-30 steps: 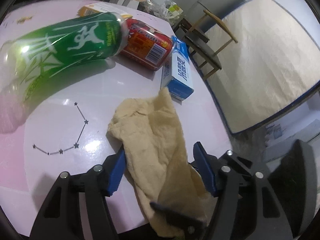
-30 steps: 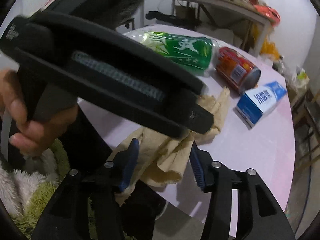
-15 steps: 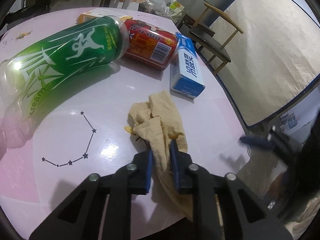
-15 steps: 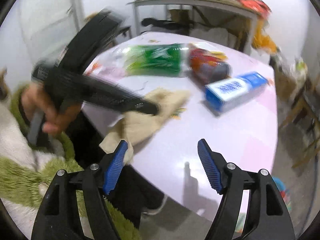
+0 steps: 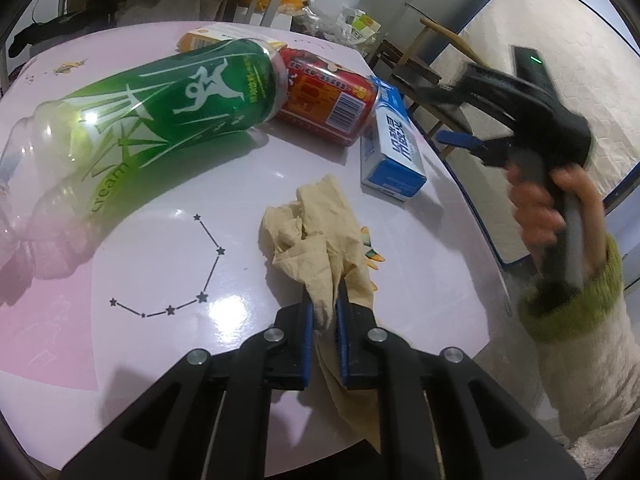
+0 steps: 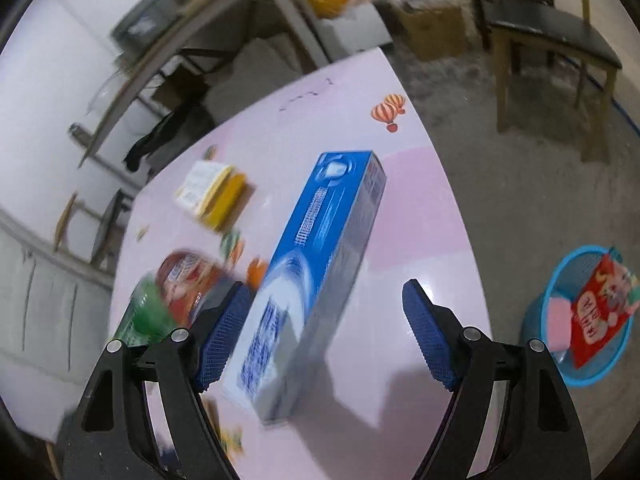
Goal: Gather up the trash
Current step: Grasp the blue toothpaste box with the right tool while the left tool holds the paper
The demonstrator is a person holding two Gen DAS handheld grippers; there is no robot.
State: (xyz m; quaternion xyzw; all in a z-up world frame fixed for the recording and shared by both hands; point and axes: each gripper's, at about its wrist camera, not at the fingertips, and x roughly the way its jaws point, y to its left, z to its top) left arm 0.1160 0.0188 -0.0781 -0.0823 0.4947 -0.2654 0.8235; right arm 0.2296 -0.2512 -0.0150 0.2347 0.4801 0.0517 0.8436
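Note:
My left gripper (image 5: 324, 304) is closing, its blue pads pinching a crumpled beige napkin (image 5: 316, 240) at the near edge of the pink table (image 5: 160, 280). Beyond the napkin lie a green bottle (image 5: 160, 120), a red can (image 5: 326, 102) and a blue box (image 5: 394, 152). My right gripper (image 6: 324, 292) hovers over the blue box (image 6: 316, 264) with its jaws opening. The box's near end lies between the pads (image 6: 224, 332), which do not press on it. In the left wrist view a hand in a green cuff (image 5: 560, 216) holds that gripper to the right of the box.
A yellow carton (image 6: 212, 194) lies further back on the table. On the floor to the right stands a blue basket (image 6: 532, 316) holding a red packet. A wooden chair (image 6: 552, 40) stands behind it. The table's edge runs close to the box's right side.
My left jaws closed on the napkin and bunched it up. The right gripper swung away from the napkin, rolled, and came over the blue box with its jaws wider.

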